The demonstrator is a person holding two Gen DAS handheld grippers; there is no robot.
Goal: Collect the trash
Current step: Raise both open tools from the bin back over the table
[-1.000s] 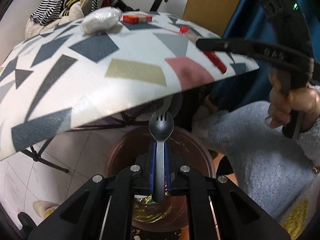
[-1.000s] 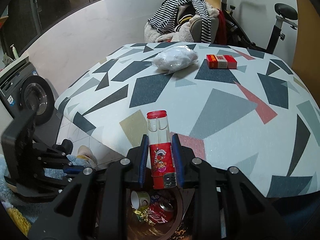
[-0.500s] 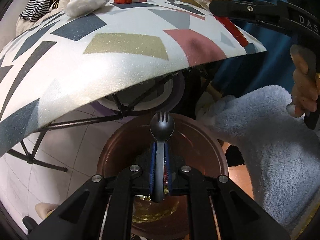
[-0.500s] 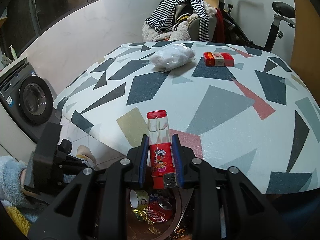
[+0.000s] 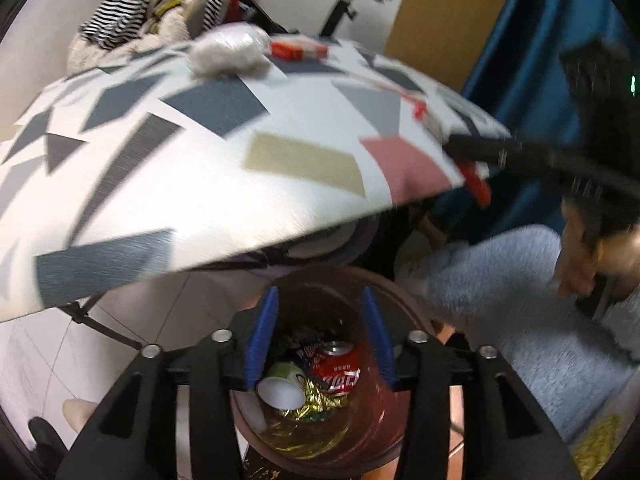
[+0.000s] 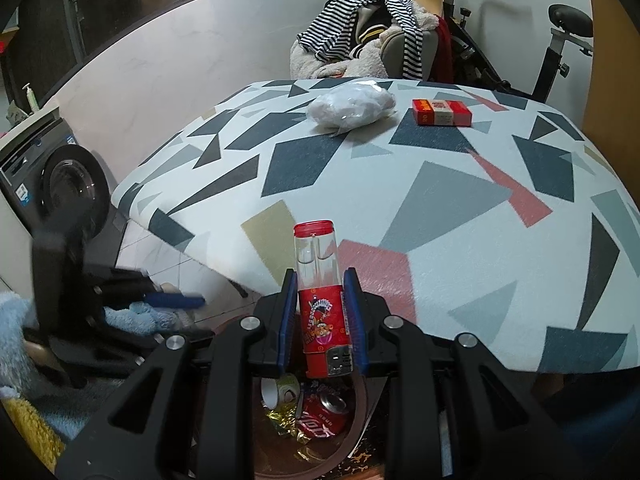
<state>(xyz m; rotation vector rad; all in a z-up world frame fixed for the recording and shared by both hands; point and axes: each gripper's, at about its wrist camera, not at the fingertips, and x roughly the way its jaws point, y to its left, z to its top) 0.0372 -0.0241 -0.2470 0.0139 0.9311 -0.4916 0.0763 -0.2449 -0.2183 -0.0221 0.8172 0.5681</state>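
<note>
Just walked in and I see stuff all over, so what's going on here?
A person is clearing trash into a brown bin below the patterned table. The left hand-held gripper hangs over the bin, jaws opening with nothing between them. The right hand-held gripper is shut on a red candy dispenser. A white bag and red box lie on the table.

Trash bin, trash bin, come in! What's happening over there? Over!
Left gripper opening, nothing between fingers. Right gripper clamps red candy tube above bin. Path clear.
</note>
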